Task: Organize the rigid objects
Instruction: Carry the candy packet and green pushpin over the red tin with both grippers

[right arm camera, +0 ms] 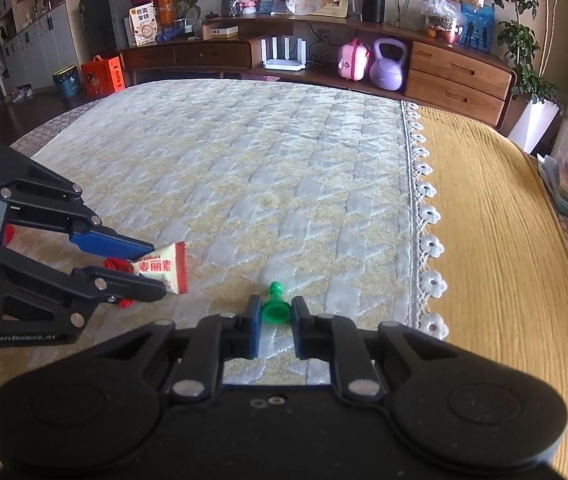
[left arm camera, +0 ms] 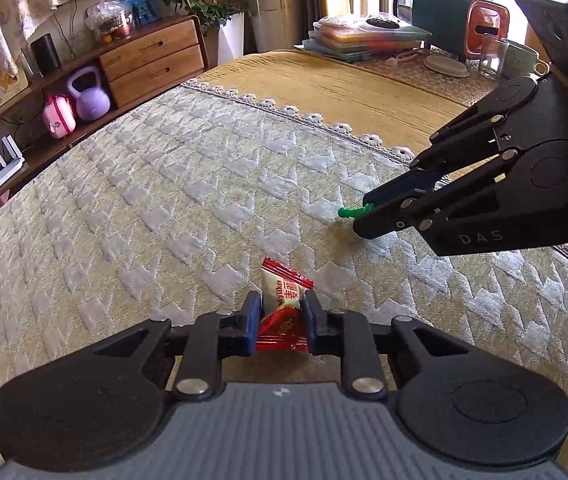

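Note:
My left gripper (left arm camera: 282, 309) is shut on a red and white candy packet (left arm camera: 284, 300) and holds it just above the quilted cloth (left arm camera: 164, 208). It shows from the side at the left of the right wrist view (right arm camera: 158, 270), with the packet (right arm camera: 162, 268) sticking out of its fingers. My right gripper (right arm camera: 276, 312) is shut on a small green pawn-shaped piece (right arm camera: 274, 307) whose knob points forward. In the left wrist view the right gripper (left arm camera: 363, 220) comes in from the right, with the green piece (left arm camera: 353, 212) poking out of its tip.
A yellow ribbed cloth (right arm camera: 503, 260) with a lace edge lies to the right of the quilted one. Stacked folders (left arm camera: 363, 40), a glass (left arm camera: 491, 56) and a coaster (left arm camera: 445, 66) sit at the far end. A wooden sideboard (right arm camera: 455, 76) with a purple kettlebell (right arm camera: 387, 64) stands behind.

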A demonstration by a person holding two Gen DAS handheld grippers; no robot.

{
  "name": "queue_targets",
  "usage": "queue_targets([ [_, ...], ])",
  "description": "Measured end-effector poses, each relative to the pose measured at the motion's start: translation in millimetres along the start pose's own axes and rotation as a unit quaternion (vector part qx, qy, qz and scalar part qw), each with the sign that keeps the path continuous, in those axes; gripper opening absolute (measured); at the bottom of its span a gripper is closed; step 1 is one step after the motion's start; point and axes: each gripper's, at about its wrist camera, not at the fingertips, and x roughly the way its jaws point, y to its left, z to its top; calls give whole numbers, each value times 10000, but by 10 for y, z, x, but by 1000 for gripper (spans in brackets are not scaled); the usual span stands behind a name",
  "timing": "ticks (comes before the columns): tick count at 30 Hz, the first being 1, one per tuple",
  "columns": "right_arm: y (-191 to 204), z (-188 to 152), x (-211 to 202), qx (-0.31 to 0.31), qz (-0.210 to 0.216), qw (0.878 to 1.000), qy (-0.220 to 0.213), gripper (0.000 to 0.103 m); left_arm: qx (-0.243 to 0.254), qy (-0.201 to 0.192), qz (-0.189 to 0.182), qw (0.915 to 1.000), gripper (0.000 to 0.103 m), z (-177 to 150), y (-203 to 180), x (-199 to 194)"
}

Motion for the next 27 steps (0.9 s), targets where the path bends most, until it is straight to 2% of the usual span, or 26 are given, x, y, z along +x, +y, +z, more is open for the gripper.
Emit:
queue_targets([
  [13, 295, -73, -459, 162, 3, 9999, -31, 14, -611, 72, 221, 9979, 21, -17, -51, -410],
  [27, 780, -90, -1112, 151, 129, 9995, -237, 14, -1209, -61, 349, 9920, 21, -281, -103, -1093],
])
